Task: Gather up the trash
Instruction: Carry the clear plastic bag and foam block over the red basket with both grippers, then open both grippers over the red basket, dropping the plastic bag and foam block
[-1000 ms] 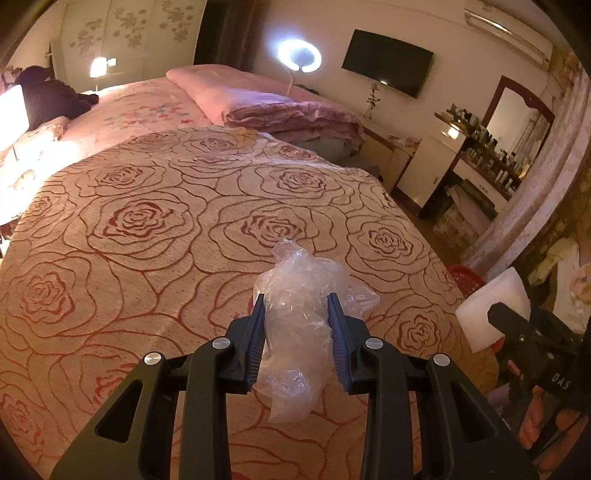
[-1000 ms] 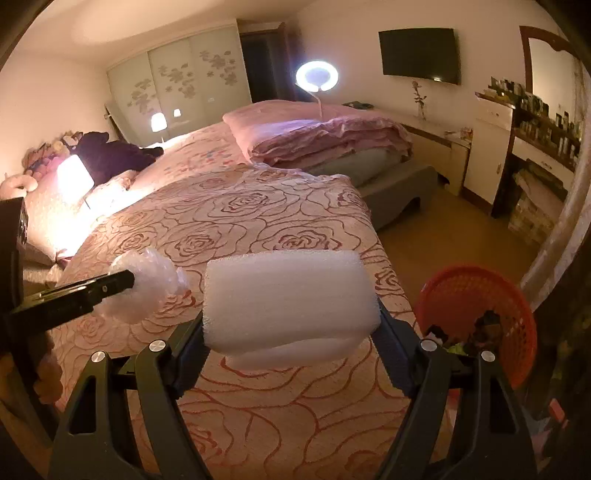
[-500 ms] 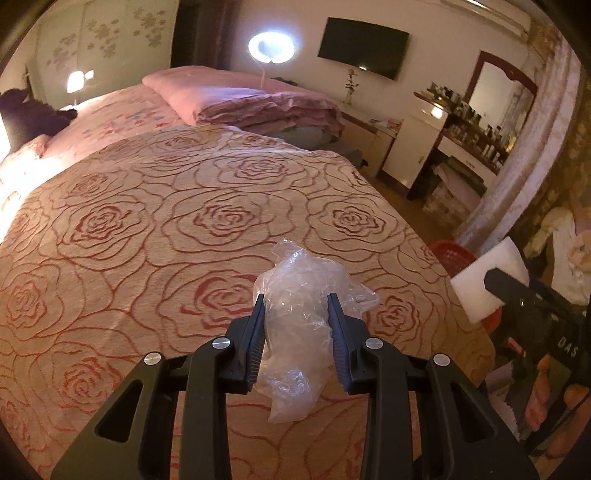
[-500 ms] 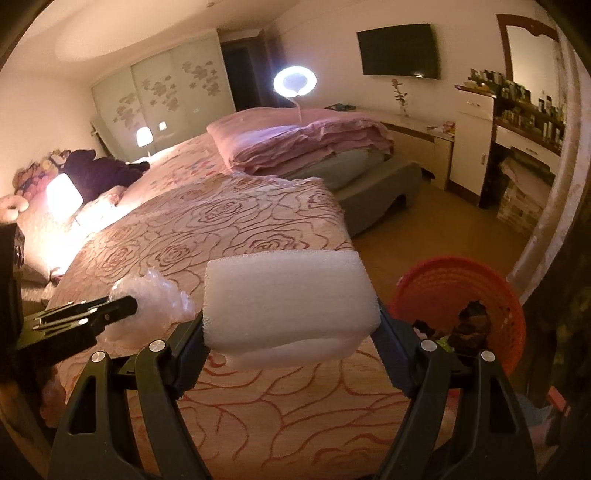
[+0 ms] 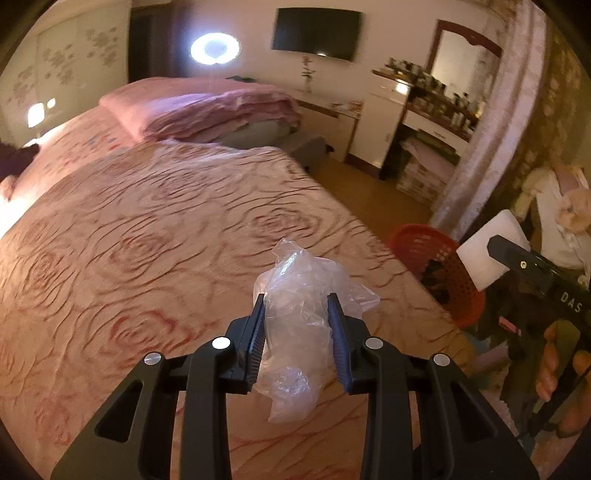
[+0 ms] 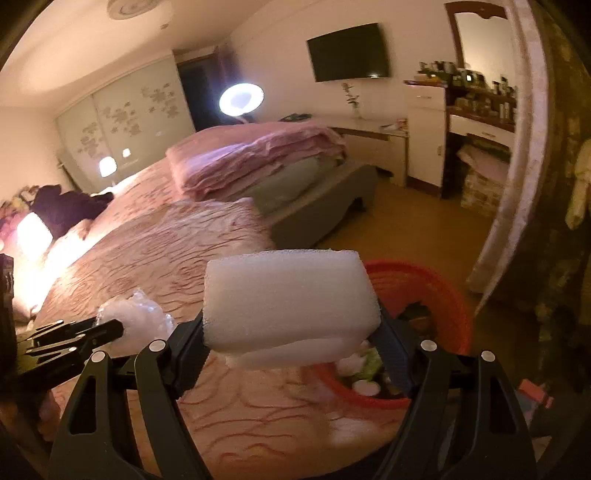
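Note:
My left gripper [image 5: 296, 332] is shut on a crumpled clear plastic bag [image 5: 303, 314] and holds it above the rose-patterned bed cover [image 5: 147, 240]. My right gripper [image 6: 291, 332] is shut on a white foam block [image 6: 290, 299] and holds it in front of a red mesh trash basket [image 6: 439, 295] on the floor past the bed corner. The basket [image 5: 439, 258] also shows in the left wrist view, with the foam block [image 5: 487, 251] beside it. The bag [image 6: 136, 319] shows at the left of the right wrist view.
Trash lies inside the basket. Folded pink bedding [image 5: 221, 110] sits at the bed's far end. A dresser [image 6: 461, 129] with bottles, a curtain [image 5: 495, 147], a wall TV [image 5: 316, 33] and a ring light [image 5: 214, 48] stand around a strip of bare floor [image 6: 406, 229].
Both grippers have swung to the right, toward the bed corner. The red basket has come closer and more central in both views. Both grips are unchanged.

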### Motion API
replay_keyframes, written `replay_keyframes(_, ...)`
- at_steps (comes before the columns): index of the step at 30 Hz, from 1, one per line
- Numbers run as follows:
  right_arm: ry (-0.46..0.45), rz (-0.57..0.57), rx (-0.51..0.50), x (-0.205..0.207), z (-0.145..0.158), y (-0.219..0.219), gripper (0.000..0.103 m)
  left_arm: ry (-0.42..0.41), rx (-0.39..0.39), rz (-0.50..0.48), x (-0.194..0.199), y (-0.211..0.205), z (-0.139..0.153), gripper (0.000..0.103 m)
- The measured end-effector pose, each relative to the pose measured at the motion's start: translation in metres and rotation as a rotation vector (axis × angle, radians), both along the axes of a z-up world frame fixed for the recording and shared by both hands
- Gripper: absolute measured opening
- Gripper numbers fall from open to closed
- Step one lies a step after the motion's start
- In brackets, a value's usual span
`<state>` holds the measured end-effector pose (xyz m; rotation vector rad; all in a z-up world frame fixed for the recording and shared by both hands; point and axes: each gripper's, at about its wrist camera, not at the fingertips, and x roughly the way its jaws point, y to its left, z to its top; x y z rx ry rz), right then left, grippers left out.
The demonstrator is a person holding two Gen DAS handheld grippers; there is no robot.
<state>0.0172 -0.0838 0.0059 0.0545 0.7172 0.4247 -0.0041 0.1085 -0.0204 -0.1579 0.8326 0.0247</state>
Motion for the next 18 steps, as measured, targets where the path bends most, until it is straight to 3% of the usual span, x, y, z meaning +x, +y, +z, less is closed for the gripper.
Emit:
replay_keyframes(10,0.043,-0.155,-0.018,0.03,-0.017,-0.068,0.076,0.015,0.003,-0.17,0.054,-0.068,0.001,0.03)
replay_keyframes(18,0.102,-0.19,-0.031,0.051,-0.038,-0.084,0.076,0.073,-0.013,-0.299,0.09,-0.121,-0.02,0.031)
